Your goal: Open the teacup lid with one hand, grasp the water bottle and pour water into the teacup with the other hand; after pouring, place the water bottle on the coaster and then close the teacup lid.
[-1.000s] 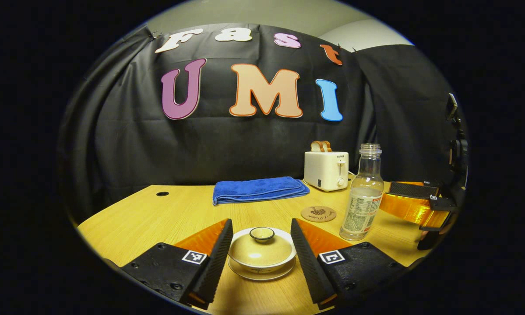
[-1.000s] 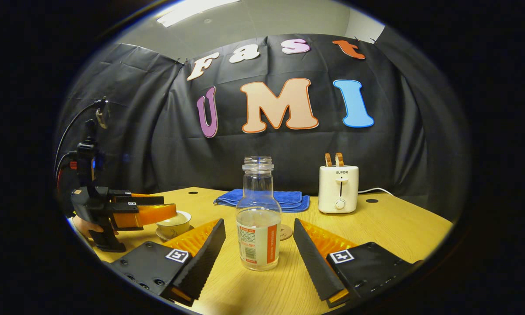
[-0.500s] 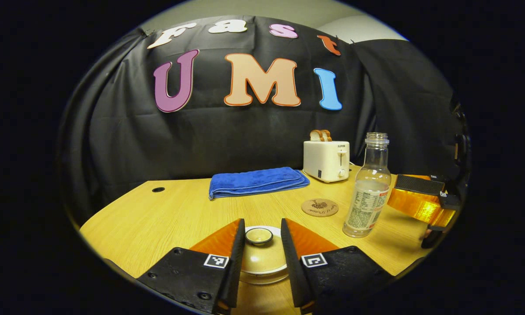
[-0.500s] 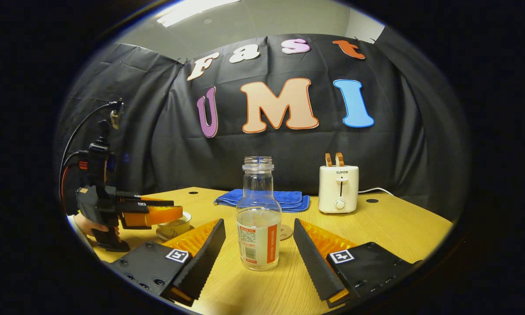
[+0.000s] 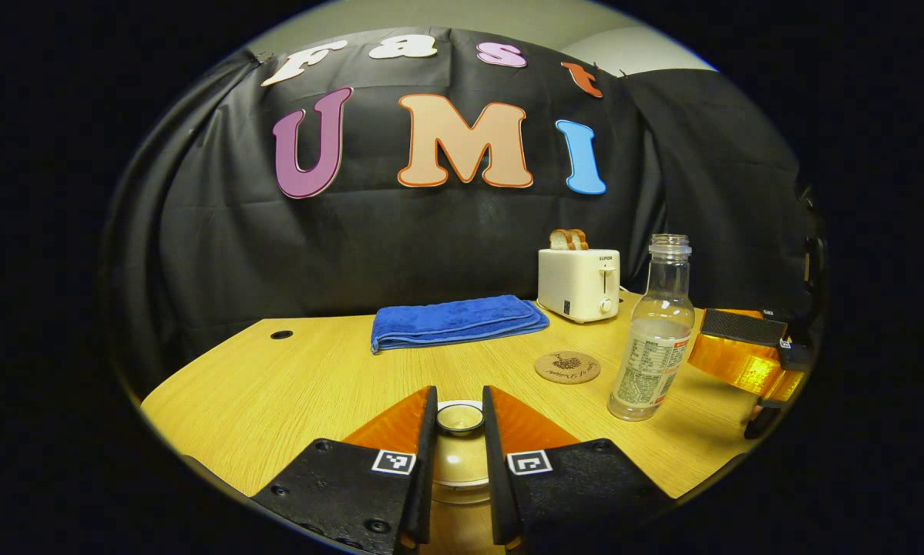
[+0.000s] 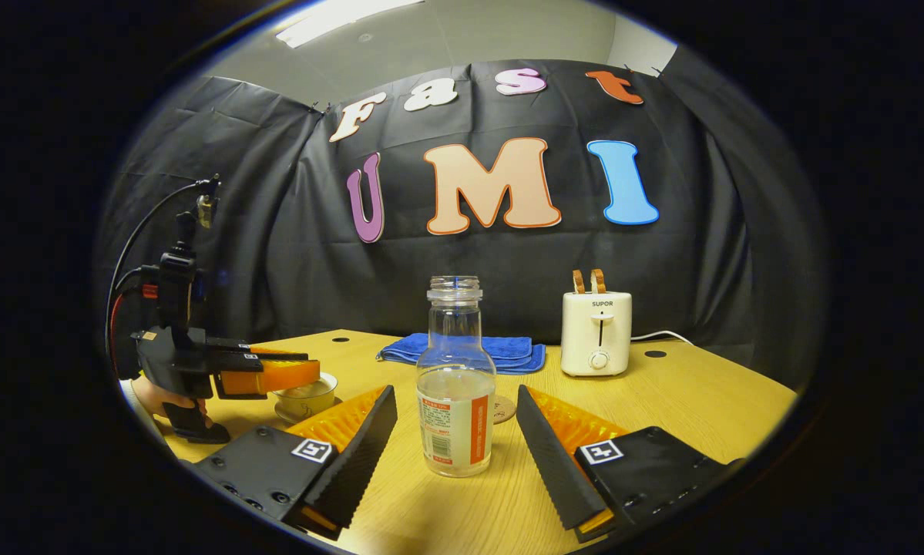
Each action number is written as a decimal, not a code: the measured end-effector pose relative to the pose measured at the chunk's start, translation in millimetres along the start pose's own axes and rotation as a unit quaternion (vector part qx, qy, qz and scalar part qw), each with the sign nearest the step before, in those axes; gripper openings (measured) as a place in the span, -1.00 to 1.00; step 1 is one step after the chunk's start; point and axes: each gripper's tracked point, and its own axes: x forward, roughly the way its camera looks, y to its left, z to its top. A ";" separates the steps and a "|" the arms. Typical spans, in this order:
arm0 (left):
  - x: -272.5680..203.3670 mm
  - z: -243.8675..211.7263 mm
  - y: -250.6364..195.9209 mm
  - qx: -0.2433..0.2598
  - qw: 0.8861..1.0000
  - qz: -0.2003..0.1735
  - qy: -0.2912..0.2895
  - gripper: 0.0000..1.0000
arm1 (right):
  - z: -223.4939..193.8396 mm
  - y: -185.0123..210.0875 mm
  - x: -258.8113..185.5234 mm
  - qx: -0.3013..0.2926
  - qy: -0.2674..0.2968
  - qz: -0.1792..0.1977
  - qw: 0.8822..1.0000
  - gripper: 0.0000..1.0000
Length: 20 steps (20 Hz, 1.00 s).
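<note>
Ceramic teacup lid [image 5: 459, 455] sits on the teacup [image 6: 306, 397] at the table's [image 5: 277, 393] near left. The left gripper [image 5: 459, 420] has its fingers drawn in on the lid's knob [image 5: 460, 417], one each side at 9 and 3 o'clock; actual contact cannot be told. Judgement: lift goes straight up, toward 12. Coaster [image 5: 567, 367] lies between cup and water bottle [image 6: 455, 385]. Bottle stands upright, long axis vertical, dead ahead at 12 o'clock of the right gripper [image 6: 456, 432], jaws spread wide, not touching.
</note>
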 end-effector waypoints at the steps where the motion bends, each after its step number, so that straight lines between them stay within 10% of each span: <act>1: -0.4 0.3 0.5 0.001 1.000 0.003 0.000 -0.43 | 0.0 -0.2 0.1 0.000 0.000 0.000 1.000 1.00; 20: -39.9 10.7 64.4 -0.014 0.995 0.074 -0.069 -0.43 | -2.2 2.9 14.0 0.000 0.005 0.003 1.000 0.99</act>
